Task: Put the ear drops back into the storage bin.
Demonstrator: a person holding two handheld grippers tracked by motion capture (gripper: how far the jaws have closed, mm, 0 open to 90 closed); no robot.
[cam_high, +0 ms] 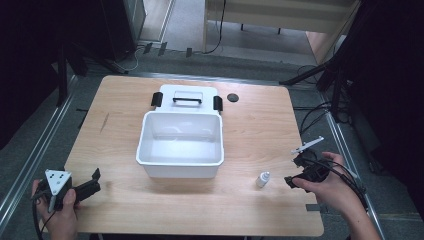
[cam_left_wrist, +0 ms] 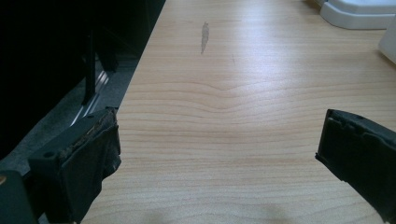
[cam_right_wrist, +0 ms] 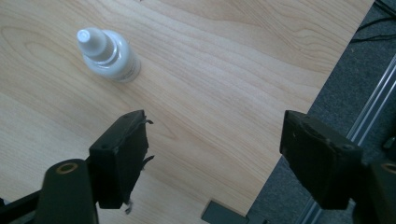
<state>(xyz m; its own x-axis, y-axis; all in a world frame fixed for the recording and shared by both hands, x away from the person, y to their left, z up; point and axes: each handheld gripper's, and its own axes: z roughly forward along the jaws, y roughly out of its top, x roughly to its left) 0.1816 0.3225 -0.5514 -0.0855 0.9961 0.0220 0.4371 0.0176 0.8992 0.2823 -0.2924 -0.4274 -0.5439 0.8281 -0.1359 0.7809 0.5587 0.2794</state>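
Your left gripper (cam_high: 94,181) is resting nearest you at the desk's (cam_high: 260,125) front left corner, well left of the small white plastic dropper bottle (cam_high: 263,179), its fingers (cam_left_wrist: 84,163) standing wide apart over bare wood with nothing between them. Your right gripper (cam_high: 294,172) is hovering just right of that bottle, fingers (cam_right_wrist: 122,154) parted and empty; the bottle is standing upright, apart from them. Beyond the bottle, toward the desk's middle, the white rectangular plastic storage box (cam_high: 180,162) is sitting open, its lid (cam_high: 187,100) folded back. By my reading, you are lining up for a pick: bring the right fingers around the bottle's body, close gently, then carry it to the box.
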